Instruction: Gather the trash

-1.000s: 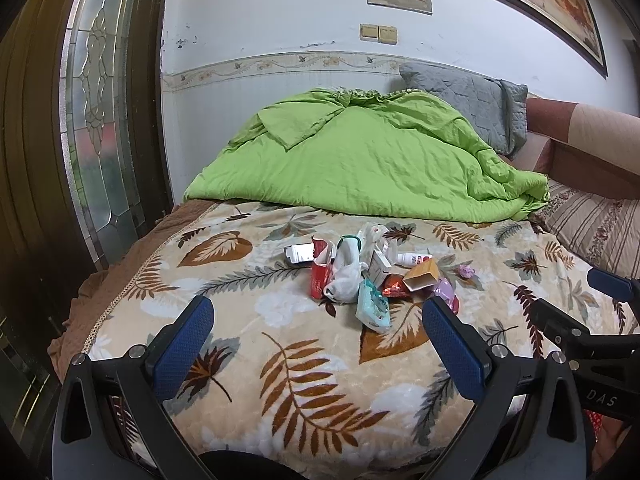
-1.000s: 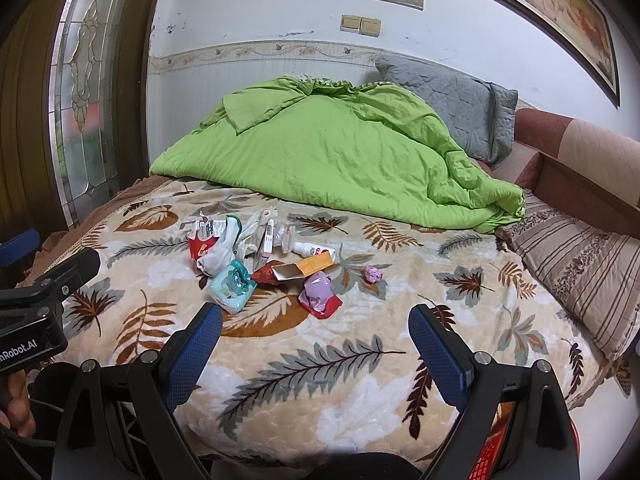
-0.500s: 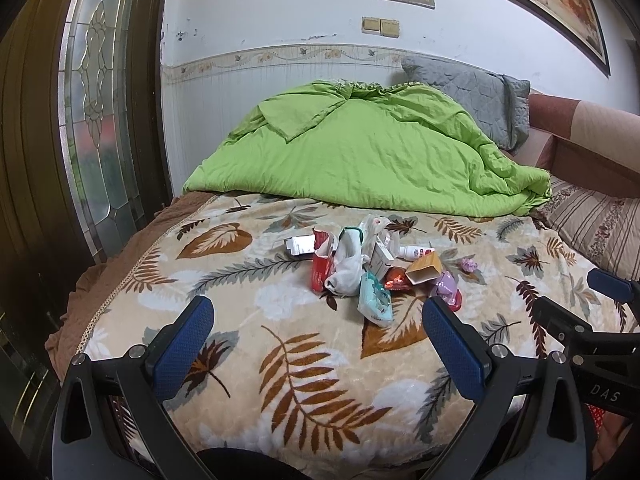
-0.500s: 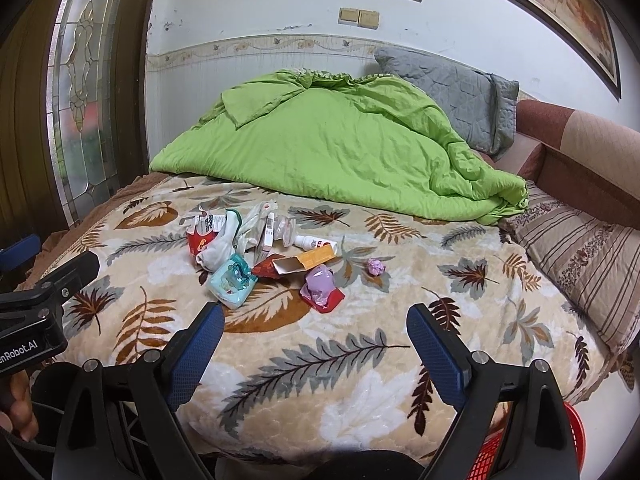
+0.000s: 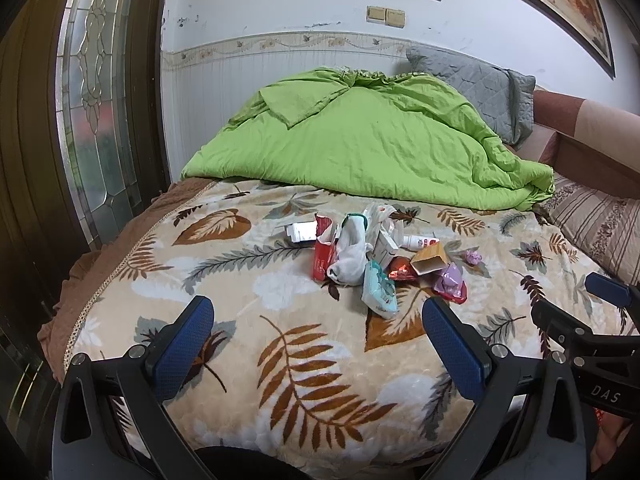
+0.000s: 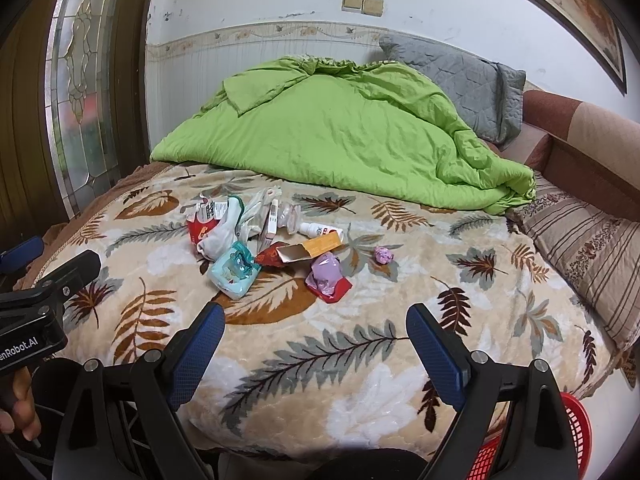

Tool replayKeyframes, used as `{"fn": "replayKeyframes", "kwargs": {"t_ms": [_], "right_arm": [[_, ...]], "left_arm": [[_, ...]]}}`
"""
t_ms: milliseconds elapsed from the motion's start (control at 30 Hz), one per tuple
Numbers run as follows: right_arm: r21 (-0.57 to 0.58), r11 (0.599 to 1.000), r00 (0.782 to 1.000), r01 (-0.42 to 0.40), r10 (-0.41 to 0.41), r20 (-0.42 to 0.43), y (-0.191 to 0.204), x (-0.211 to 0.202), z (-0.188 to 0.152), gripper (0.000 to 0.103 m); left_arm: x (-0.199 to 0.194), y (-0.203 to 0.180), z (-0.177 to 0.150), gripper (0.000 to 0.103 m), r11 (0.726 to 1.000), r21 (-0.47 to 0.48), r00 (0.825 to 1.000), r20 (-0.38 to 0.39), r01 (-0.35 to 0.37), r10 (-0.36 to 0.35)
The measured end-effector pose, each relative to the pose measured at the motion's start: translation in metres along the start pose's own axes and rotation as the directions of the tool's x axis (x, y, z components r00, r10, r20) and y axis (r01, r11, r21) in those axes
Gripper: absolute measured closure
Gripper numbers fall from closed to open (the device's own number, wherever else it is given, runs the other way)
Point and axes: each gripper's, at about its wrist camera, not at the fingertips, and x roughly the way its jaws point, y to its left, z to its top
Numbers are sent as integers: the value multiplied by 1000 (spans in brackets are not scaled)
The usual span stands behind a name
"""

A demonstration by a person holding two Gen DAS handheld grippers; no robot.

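Right wrist view shows the trash pile (image 6: 264, 248) mid-bed on the leaf blanket (image 6: 320, 360), w/ a red basket (image 6: 560, 440) at the near right corner, prob the bin; left wrist view doesn't rly show that. Left view does show the white bag (image 5: 352, 256) and red pack (image 5: 322, 256) more head-on. Both claws, left claw (image 5: 316, 334) & right claw (image 6: 314, 338), gape wide, holding nothing, well short of the pile. Stuff looks light, crinkly, slippery imo. I'd pinch wrappers by an edge; the orange carton (image 6: 310, 250) is stiffer, grab across its sides. Small purple wad (image 6: 384, 255) sits apart to the right, easy to squash.
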Motion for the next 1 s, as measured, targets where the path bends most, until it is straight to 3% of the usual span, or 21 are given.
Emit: {"fn": "replayKeyframes", "kwargs": {"t_ms": [400,567,633,767,900,1000], "right_arm": [[-13,1000,998,-25,25,-52,8,23,-1,9],[40,989,985,-139,143,-98,6,45,4,9],[72,979,973,-190,197,-118,5,58,5,18],[116,954,940,-276,293,-175,10,95,12,24],[163,931,907,-328,358,-222,24,127,20,24],[145,930,897,-338,365,-250,46,151,25,24]], "left_arm": [[21,12,-2,0,1000,-27,999,-45,13,-14],[39,27,3,0,995,-75,993,-94,59,-66],[47,35,6,0,992,-104,990,-115,71,-83],[64,46,11,0,992,-106,987,-137,69,-83],[83,52,16,17,992,-101,982,-162,80,-96],[99,58,21,30,989,-112,976,-185,94,-114]]}}
